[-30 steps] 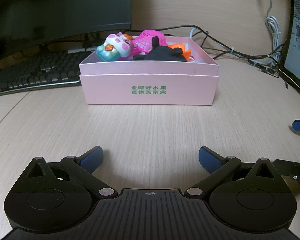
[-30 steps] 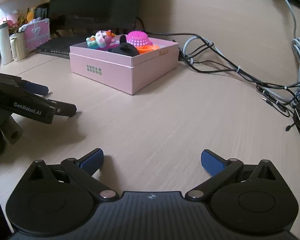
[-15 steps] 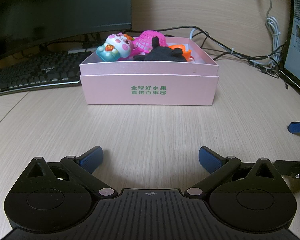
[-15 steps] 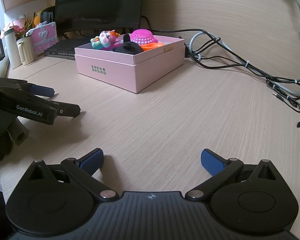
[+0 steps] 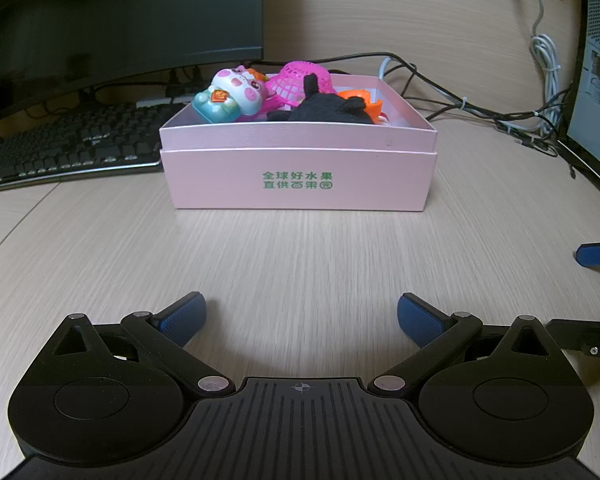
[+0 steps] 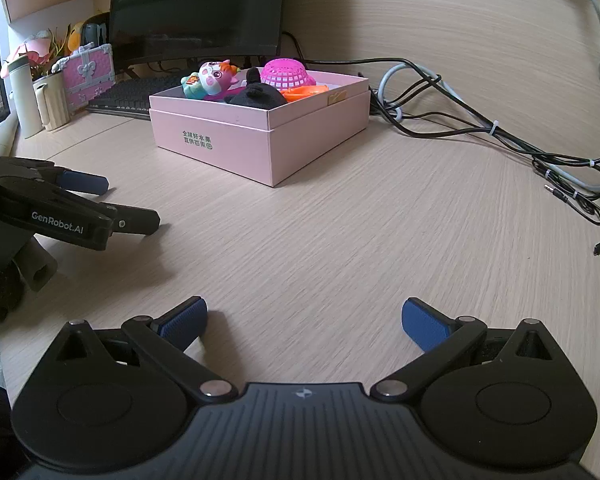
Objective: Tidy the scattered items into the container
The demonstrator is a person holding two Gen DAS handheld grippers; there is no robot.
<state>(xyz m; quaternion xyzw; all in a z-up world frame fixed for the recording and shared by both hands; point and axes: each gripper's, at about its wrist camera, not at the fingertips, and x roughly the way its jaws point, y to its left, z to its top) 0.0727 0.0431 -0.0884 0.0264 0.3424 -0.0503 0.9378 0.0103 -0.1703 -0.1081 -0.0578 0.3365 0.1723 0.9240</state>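
A pink box [image 5: 300,176] with green print stands on the wooden desk, also in the right wrist view [image 6: 260,140]. In it lie a pig toy [image 5: 236,96], a pink mesh basket [image 5: 300,80], a black plush [image 5: 328,110] and an orange piece [image 5: 364,104]. My left gripper [image 5: 302,318] is open and empty, low over the desk in front of the box; it also shows at the left of the right wrist view [image 6: 112,200]. My right gripper [image 6: 304,320] is open and empty, to the right of the left one, well back from the box.
A black keyboard [image 5: 68,148] and a dark monitor [image 5: 120,20] stand behind the box on the left. Cables [image 6: 480,124] run along the desk right of the box. A pink chest [image 6: 88,72] and pale bottles [image 6: 24,96] stand at the far left.
The right wrist view has swung so the box sits larger and more central. The left gripper has barely moved. Both grippers stay open.
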